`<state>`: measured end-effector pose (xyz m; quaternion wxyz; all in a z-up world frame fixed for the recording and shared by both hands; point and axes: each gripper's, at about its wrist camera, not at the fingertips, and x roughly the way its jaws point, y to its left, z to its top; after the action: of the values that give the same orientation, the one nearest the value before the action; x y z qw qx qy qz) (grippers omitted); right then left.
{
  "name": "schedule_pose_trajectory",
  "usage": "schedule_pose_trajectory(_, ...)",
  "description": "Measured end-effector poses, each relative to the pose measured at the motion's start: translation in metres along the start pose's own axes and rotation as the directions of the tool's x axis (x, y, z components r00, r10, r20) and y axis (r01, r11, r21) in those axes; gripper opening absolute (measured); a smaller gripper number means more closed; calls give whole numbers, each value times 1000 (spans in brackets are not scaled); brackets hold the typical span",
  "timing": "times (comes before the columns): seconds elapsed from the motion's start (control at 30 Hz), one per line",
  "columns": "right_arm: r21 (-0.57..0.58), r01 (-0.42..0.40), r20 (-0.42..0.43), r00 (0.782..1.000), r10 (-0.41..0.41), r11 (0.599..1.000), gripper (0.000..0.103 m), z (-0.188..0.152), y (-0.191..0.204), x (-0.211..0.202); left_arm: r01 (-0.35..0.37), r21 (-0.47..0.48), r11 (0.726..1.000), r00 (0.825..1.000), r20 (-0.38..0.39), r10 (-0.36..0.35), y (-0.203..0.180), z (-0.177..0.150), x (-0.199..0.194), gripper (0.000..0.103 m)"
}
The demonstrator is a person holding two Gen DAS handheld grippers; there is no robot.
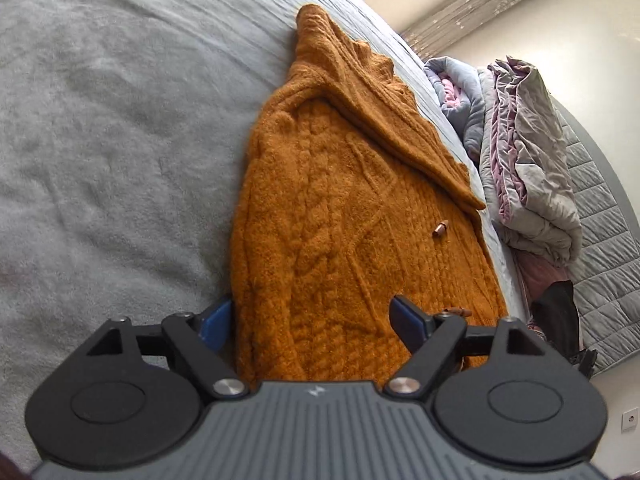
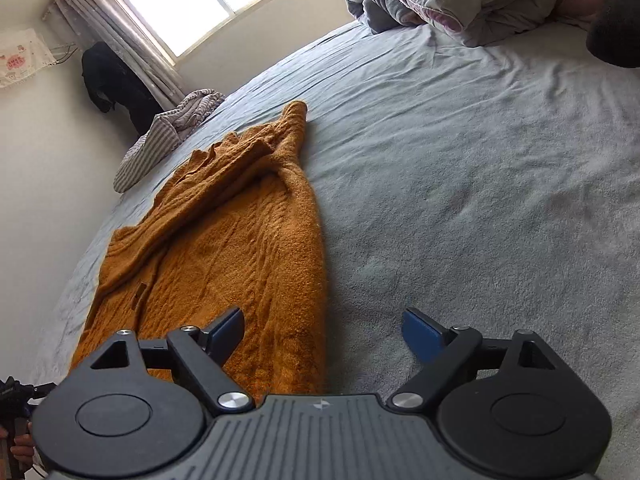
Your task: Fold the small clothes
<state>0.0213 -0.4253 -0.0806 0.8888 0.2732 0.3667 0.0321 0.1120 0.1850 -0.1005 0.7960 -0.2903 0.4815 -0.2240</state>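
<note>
An orange cable-knit cardigan (image 1: 340, 208) lies lengthwise on the grey bed sheet (image 1: 120, 140), one sleeve folded across its front, with a toggle button (image 1: 440, 229) showing. My left gripper (image 1: 312, 316) hovers open over its near hem; the left blue pad (image 1: 216, 322) is just off the cardigan's left edge and the other pad is above the knit. In the right wrist view the same cardigan (image 2: 224, 240) runs away to the upper left. My right gripper (image 2: 326, 330) is open astride its right edge, one pad over the knit and one over the sheet (image 2: 480, 200).
A bundled grey and pink duvet (image 1: 528, 152) sits at the bed's far side, beside a quilted grey panel (image 1: 600, 240). A striped cloth (image 2: 168, 136) hangs off the bed's far edge under the window (image 2: 200, 0). A hand (image 2: 18, 446) shows at the lower left.
</note>
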Motion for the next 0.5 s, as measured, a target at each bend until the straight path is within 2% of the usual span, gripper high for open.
schedule_pose_trajectory(0.2,8,-87,-74,993,87,996,87,-11,0,-3,94,-34,995,995,-24,-95,13,-12,-2,70)
schedule_pose_trajectory(0.3,38,-139,-82,987,141,990,87,-20,-1,-3,138,-38,990,989,-44,-140,17,-18,-1,68)
schedule_pose_trajectory(0.43,73,-209,-90,973,215,975,86,-29,4,3,155,-10,988,985,-81,-155,12,-23,3,61)
schedule_pose_trajectory(0.5,45,-209,-93,973,212,977,86,-31,12,5,161,-7,987,983,-89,-161,9,-25,6,57)
